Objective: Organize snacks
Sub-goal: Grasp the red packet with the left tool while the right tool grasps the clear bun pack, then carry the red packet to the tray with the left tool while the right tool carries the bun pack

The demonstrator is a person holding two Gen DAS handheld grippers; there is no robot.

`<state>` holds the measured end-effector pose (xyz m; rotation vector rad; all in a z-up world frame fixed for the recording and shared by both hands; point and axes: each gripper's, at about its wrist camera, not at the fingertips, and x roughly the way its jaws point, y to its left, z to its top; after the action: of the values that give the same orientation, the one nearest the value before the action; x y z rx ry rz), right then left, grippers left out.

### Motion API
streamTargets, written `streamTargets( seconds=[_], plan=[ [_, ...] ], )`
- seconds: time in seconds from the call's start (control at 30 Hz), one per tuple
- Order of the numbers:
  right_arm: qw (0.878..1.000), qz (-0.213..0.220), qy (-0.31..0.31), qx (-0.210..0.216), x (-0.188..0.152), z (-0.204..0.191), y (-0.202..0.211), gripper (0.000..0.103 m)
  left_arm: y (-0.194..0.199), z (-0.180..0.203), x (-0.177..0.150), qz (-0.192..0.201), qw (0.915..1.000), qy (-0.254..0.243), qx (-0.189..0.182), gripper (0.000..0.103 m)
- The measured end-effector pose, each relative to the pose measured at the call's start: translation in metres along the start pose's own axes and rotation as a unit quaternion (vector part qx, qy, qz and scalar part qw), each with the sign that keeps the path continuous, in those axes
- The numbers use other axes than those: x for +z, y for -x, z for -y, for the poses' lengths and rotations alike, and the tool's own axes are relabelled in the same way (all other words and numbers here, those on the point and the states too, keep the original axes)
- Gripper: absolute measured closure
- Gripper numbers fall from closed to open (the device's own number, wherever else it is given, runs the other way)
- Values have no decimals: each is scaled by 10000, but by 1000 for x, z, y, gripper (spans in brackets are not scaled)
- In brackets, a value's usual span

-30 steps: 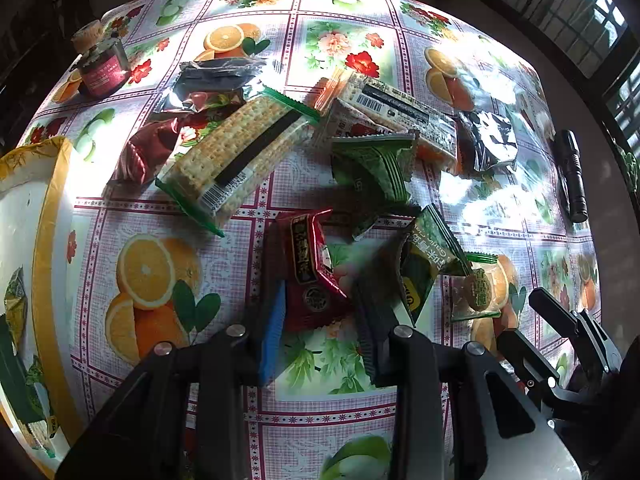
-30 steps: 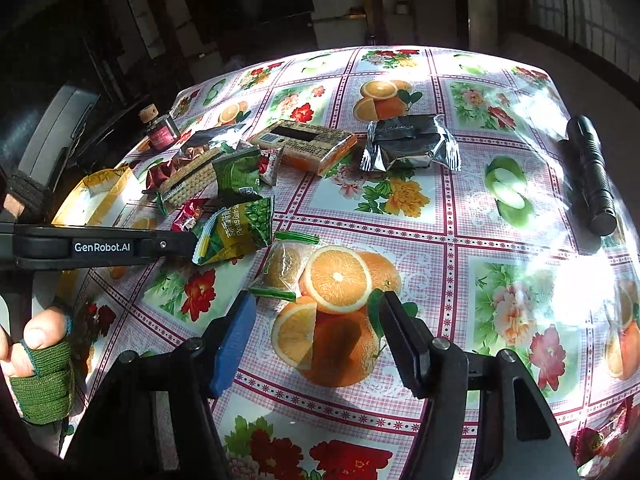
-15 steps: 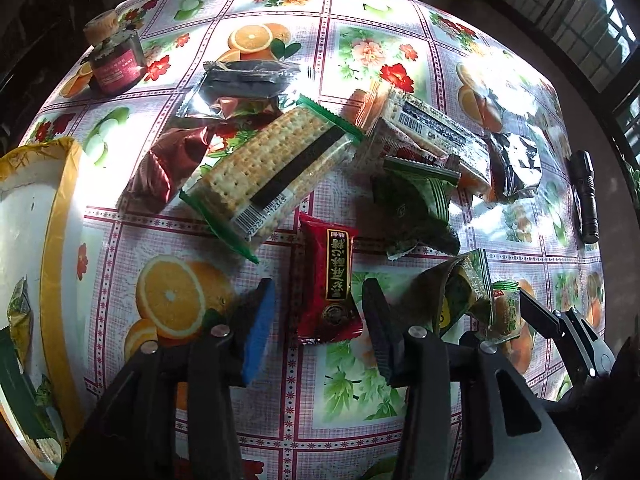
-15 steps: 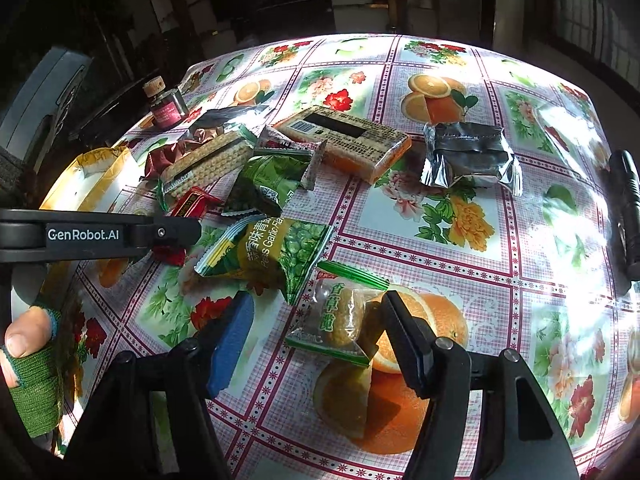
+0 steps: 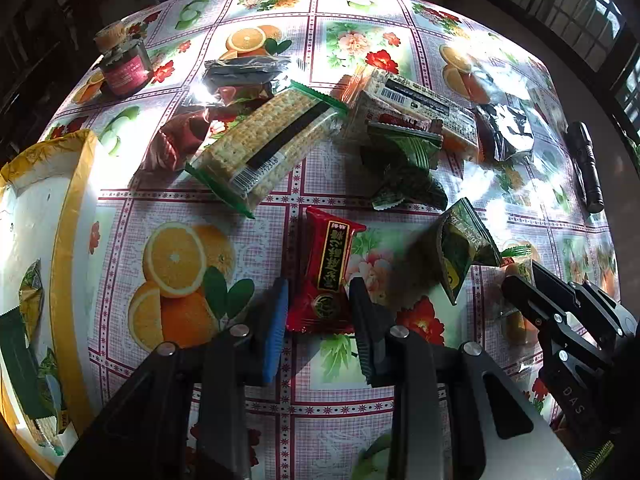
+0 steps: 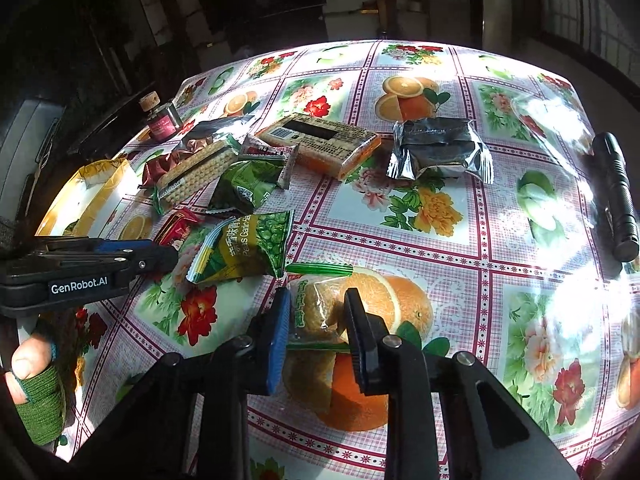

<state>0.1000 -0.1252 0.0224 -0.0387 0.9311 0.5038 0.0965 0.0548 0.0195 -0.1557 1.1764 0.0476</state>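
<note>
We see the desk [image 5: 192, 360] under its fruit-and-flower cloth, with the snacks scattered over its middle, which is why both claws reach in from the near edge. At the left edge stands the yellow-rimmed box [image 5: 76, 216], already holding a few packets; we judge it to be where the snacks are being gathered, so it sits within easy reach of the left hand.

The long cracker pack [image 5: 268, 148] lies slantwise across the centre, resting partly on the smaller wrappers behind it. Beyond it are the barcoded pack [image 5: 420, 98] and the silver pouch [image 6: 436, 148]. A black torch [image 6: 616, 196] and a small jar [image 5: 122, 66] sit well apart at the far right and far left; they are not snacks.

The green pea packet [image 6: 244, 248] lies between the two claws, untouched.

The left claw [image 5: 318, 308] stands apart, its fingers straddling the lower end of the red packet [image 5: 328, 276], which lies flat on the cloth lengthwise between them, ready for a pinch across its narrow width.

The right claw [image 6: 316, 316] likewise brackets the clear biscuit packet [image 6: 320, 308]; the pads look just beside the wrapper's edges, not yet squeezing it.
</note>
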Motion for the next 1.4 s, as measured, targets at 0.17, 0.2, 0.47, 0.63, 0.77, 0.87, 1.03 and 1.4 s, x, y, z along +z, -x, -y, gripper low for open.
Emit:
streamTargets(
  seconds=[0.17,0.2,0.47,0.63,0.77,0.87,1.03,1.4],
  plan=[
    [9997,139,-177,94,-8,4,17,80,15,-5,-14,70,9999,68,-118,71],
    [9995,182,-202,132,-9,3,21,80,18,-7,-18,85,9999,87,-121,71],
    [9980,329,-299,452,-18,-5,38,86,37,-21,-42,125,9995,285,-86,71],
    [9986,525,-109,33,-23,-13,44,84,48,-24,-51,195,9994,284,-58,71],
    [9984,533,-89,-156,-9,-10,36,35,55,-24,-52,233,9991,326,-99,71],
    [9995,188,-6,-253,1,-13,13,35,57,-22,-55,237,9991,336,-115,71],
    [9994,-58,49,-341,-1,-13,-6,71,61,-19,-59,255,9992,312,-76,71],
    [9987,419,-167,220,-13,-28,40,72,77,-24,-69,438,9985,303,94,76]
  ],
)
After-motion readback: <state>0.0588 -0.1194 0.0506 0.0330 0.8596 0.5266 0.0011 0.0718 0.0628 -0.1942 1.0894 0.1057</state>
